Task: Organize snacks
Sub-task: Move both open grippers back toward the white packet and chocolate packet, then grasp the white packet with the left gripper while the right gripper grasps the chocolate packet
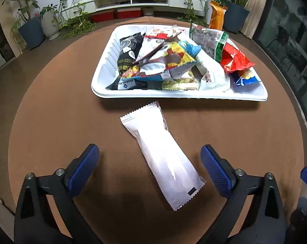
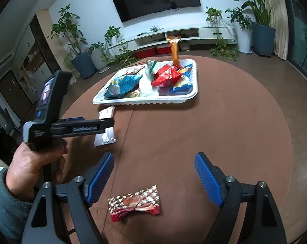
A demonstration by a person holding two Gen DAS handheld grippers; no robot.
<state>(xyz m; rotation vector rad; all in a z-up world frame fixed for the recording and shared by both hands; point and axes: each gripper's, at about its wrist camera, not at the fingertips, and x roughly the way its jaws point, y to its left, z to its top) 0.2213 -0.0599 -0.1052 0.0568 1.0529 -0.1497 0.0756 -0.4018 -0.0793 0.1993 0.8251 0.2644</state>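
Table (image 1: 51, 122) fills each frame, with your white tray (image 1: 173, 96) of heaped snacks upper centre as the collecting spot. Left gripper (image 1: 149, 166), jaws apart, straddles the white packet (image 1: 161, 158) at lower centre for pickup. Right gripper (image 2: 153, 181), also apart, frames the red starred candy (image 2: 134, 203) at the bottom.

The right tongs (image 2: 154, 174) stand wide apart over the brown tabletop (image 2: 224, 126), with a red-and-white patterned snack packet (image 2: 134, 203) lying flat between and just below their blue pads, untouched. To the left, a hand (image 2: 31, 162) holds the left tongs (image 2: 109, 125) above a white packet (image 2: 106, 126). Farther back sits a white tray (image 2: 145, 100) heaped with snack bags, an orange pouch (image 2: 174, 49) standing upright in it.
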